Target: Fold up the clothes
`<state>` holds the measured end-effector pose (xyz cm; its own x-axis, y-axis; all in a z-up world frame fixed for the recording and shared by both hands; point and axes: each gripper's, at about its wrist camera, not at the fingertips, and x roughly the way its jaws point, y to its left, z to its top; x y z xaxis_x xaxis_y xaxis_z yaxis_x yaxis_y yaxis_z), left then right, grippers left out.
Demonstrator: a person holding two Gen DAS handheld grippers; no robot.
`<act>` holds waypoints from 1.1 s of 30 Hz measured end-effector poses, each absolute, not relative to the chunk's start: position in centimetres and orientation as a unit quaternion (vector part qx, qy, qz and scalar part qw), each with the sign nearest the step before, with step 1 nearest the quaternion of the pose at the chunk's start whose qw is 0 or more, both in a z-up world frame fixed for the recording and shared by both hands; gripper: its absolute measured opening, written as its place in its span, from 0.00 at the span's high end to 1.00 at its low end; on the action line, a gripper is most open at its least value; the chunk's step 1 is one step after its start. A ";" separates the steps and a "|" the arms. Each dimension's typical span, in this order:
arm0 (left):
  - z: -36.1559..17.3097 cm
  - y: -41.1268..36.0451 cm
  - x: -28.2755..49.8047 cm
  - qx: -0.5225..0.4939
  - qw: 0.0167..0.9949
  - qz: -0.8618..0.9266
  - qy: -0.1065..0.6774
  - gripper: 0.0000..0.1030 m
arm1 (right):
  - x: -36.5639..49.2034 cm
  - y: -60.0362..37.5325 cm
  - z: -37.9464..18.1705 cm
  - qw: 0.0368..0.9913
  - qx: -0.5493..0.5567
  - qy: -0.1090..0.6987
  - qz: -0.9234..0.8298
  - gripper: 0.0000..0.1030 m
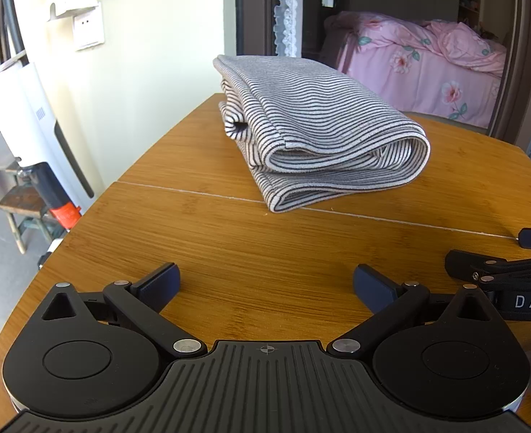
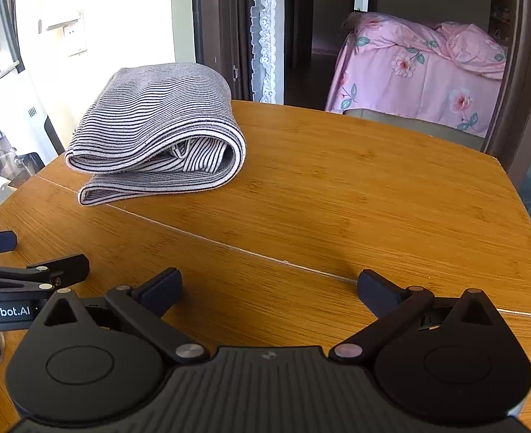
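Since the striped garment [image 1: 316, 133] already sits as a compact multi-layer stack on the far half of the wooden table [image 1: 229, 252], beyond the seam [image 1: 193, 190], folding looks done. Left gripper [image 1: 266, 285] and right gripper [image 2: 270, 288] both spread wide, holding nothing, parked side by side over bare wood, well apart from the cloth; probably backed off so the stack isn't disturbed.

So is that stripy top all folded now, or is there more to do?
It looks about done. The striped garment lies folded in a compact stack on the wooden table. Nothing is in hand: the left gripper and right gripper are both open and empty, short of the cloth. No other clothes are visible, so little seems left.
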<state>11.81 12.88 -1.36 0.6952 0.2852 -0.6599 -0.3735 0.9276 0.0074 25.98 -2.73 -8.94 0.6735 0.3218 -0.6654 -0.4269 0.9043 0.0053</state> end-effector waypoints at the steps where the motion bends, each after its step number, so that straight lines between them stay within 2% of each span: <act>1: -1.4 12.8 11.8 -0.064 0.918 0.180 0.347 0.00 | 26.0 -2.7 -8.9 0.912 -0.075 0.348 0.205 0.00; 33: -1.4 12.4 11.6 -0.065 0.918 0.182 0.346 0.00 | 25.8 -2.5 -8.8 0.912 -0.072 0.348 0.205 0.00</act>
